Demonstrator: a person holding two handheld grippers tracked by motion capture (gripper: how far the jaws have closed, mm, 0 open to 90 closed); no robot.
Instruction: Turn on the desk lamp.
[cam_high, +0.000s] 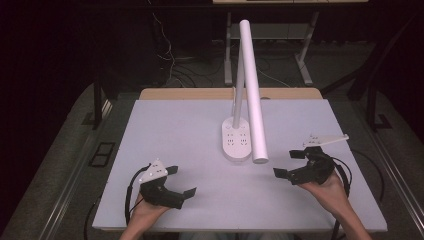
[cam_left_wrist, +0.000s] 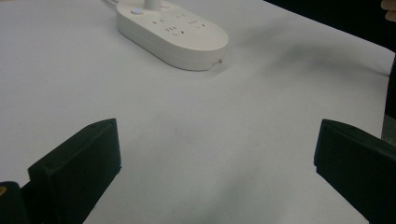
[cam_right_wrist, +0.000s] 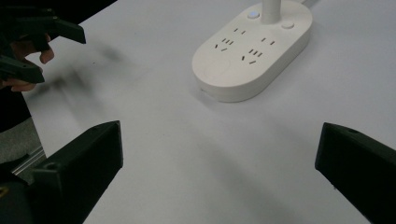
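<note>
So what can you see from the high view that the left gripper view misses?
High view alone: the lamp's long white head, its stem, both grippers, left gripper and right gripper, each with jaws apart, and the forearms. Left gripper view alone: the base's sockets up close and its round button. Both share the lamp's oval base and the white table.

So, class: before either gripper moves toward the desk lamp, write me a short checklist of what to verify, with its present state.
1. Left gripper open and holding nothing: ok.
2. Right gripper open and holding nothing: ok.
3. Lamp base flat on the table: ok.
4. Path between each gripper and the base free of other things: ok.
5. Lamp head overhangs the base's right side, near the right gripper's way in: not ok.
6. Lamp switched on or off: cannot tell.
</note>
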